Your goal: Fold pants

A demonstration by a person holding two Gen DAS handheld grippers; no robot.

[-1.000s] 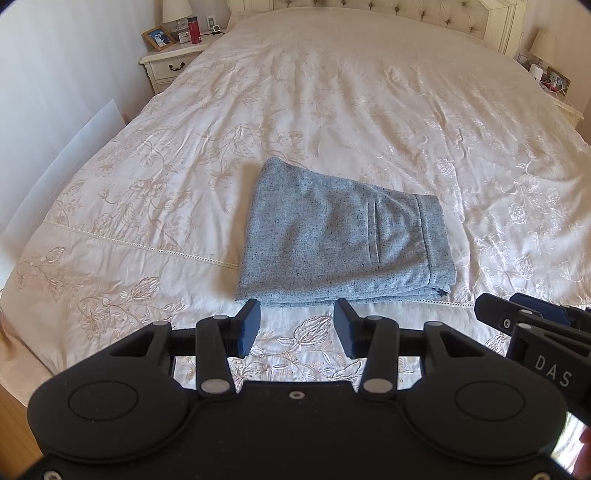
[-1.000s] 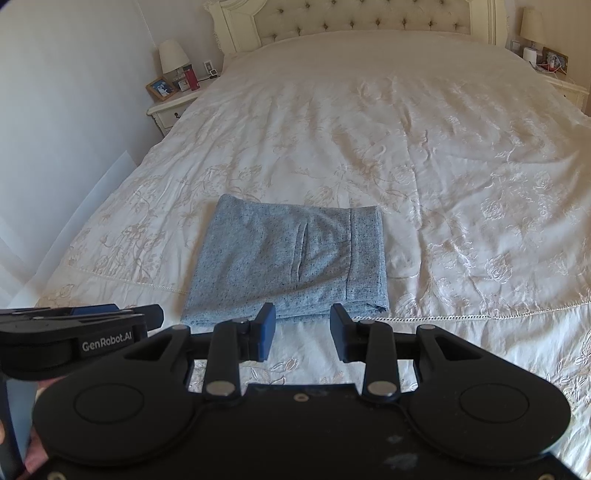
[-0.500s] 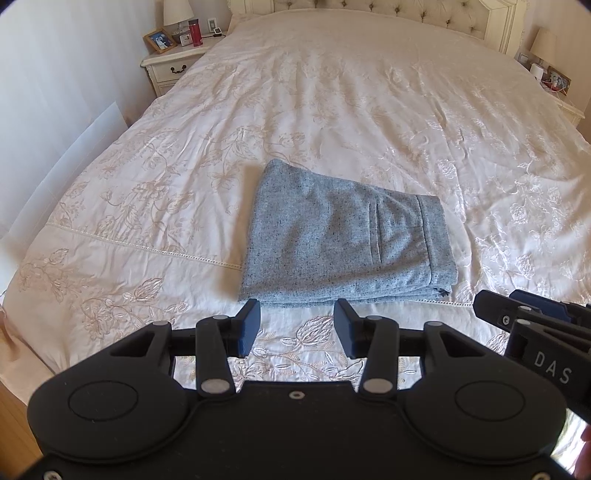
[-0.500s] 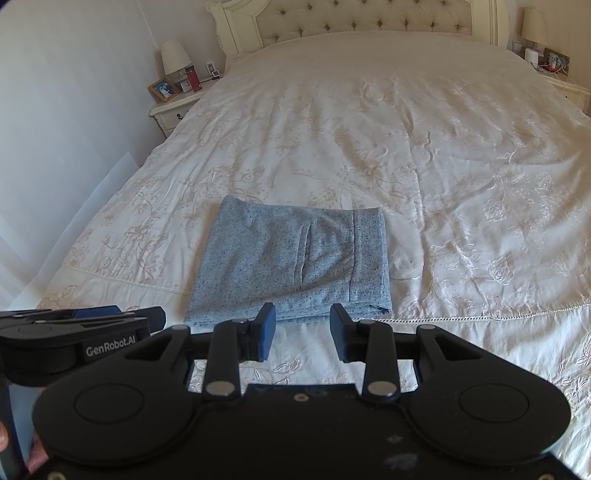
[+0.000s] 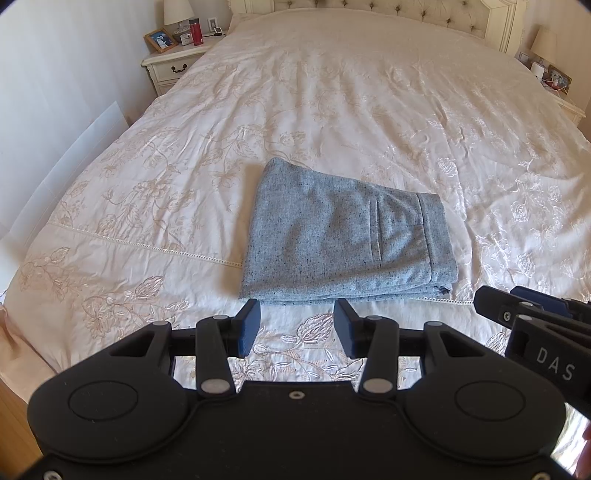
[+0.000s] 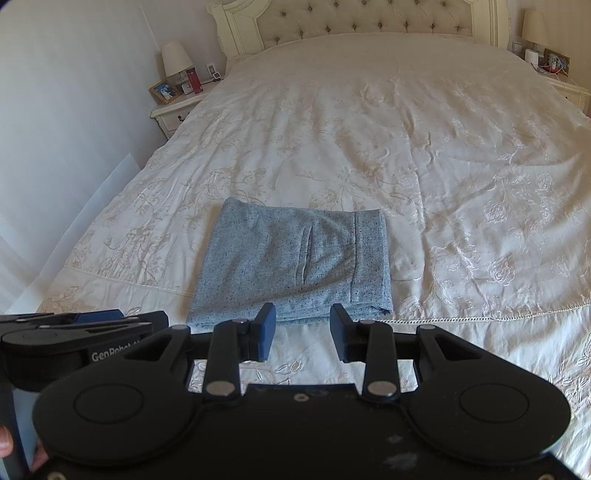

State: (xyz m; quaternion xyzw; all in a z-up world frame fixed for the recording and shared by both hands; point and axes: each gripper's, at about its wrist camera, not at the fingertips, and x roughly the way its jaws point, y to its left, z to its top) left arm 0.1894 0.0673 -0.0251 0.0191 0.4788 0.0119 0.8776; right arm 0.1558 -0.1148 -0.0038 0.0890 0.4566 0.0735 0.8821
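Pants (image 5: 343, 240) lie folded into a compact grey-blue stack on the bed (image 5: 369, 103), near its foot edge, waistband and a back pocket slit on the right side of the stack. Going left to right from my left wrist view: a nightstand (image 5: 173, 68) at far left beside the bed carries a lamp (image 5: 178, 13), a framed photo (image 5: 161, 40) and a red bottle (image 5: 196, 32). Next, my left gripper (image 5: 297, 326) hangs above the embroidered bedspread just short of the stack's near edge, fingers spread with a clear gap, nothing between them, not touching the cloth. At the right edge the right gripper's side shows, marked "DAS".

From my right wrist view: the left gripper's body sits at lower left, lettered "GenRobot". My right gripper (image 6: 303, 332) is likewise parted and empty, poised over the near edge of the pants (image 6: 295, 262), toward the waistband half. Whether its tips touch the fabric I cannot tell. Tufted headboard (image 6: 362, 22) stands at the far end; a second nightstand (image 6: 565, 86) sits at far right.
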